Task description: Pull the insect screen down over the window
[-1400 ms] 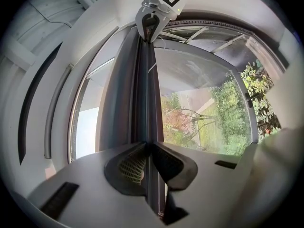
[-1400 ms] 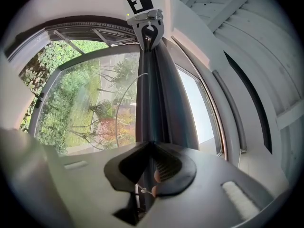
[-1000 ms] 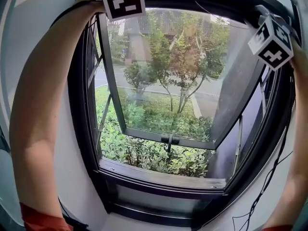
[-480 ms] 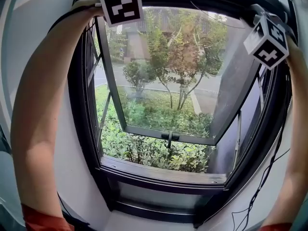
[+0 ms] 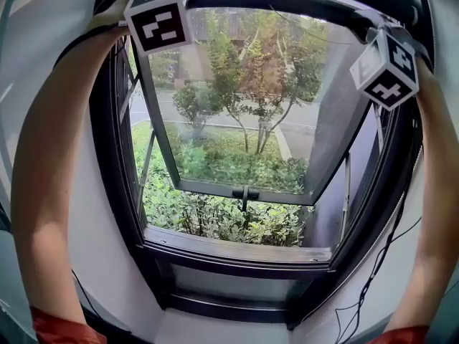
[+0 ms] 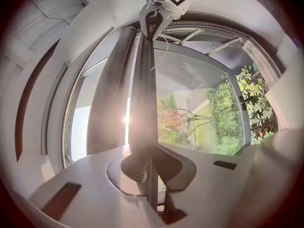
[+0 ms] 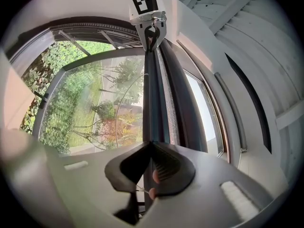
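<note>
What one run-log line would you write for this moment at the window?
stage: screen bar at top | left tool: jaws just closing, clamps screen bar | right tool: clamps screen bar | sash: open outward

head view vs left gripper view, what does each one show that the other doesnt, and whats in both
Only the head view: the square-marker cube at upper left, the red sleeve cuffs, and loose cables at lower right.

Only the left gripper view: the left gripper up close. Its jaws have just been closing and are clamped on the dark screen bar.

Both: the screen bar, the right gripper gripping it further along, the outward-tilted window sash, and the garden greenery outside.
</note>
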A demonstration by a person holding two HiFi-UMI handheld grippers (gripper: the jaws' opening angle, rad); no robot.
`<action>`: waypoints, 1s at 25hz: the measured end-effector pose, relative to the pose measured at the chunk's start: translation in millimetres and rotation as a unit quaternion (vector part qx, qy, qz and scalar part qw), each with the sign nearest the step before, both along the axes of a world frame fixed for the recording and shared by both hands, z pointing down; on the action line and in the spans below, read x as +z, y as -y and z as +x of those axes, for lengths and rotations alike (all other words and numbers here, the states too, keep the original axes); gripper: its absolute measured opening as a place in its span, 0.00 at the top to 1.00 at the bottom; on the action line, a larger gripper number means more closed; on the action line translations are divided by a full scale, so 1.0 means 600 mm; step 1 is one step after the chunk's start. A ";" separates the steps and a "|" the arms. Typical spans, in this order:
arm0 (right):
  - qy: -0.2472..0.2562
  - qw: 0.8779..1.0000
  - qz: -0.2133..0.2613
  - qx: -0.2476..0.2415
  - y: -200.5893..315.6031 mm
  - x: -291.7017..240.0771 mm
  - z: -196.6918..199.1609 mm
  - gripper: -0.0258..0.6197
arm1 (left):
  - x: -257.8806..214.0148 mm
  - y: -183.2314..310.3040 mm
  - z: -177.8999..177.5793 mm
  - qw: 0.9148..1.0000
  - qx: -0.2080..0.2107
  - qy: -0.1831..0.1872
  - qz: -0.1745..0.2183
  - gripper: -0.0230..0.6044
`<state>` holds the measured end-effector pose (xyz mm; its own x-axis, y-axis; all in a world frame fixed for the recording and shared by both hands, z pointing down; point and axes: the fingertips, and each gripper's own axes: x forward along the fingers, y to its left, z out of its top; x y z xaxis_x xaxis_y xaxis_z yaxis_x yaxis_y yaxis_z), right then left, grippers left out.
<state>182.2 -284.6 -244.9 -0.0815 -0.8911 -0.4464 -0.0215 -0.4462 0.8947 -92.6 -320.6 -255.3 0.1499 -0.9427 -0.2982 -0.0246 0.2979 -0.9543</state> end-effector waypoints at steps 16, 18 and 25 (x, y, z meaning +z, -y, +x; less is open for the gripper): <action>-0.019 1.000 -0.013 -0.013 -0.002 0.090 0.001 0.91 | 0.097 0.005 -0.001 1.000 0.027 0.001 -0.014 0.92; -0.022 1.000 -0.016 -0.015 -0.001 0.105 0.001 0.91 | 0.111 0.005 -0.002 1.000 0.027 0.001 -0.013 0.92; -0.027 0.999 -0.017 -0.025 -0.001 0.139 -0.001 0.91 | 0.148 0.006 -0.003 0.999 0.033 0.003 -0.015 0.92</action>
<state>181.7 -283.8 -161.6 -0.1495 -0.9001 -0.4092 0.0059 -0.4146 0.9100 -94.6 -324.5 -166.4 0.2141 -0.9391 -0.2687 -0.0370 0.2671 -0.9630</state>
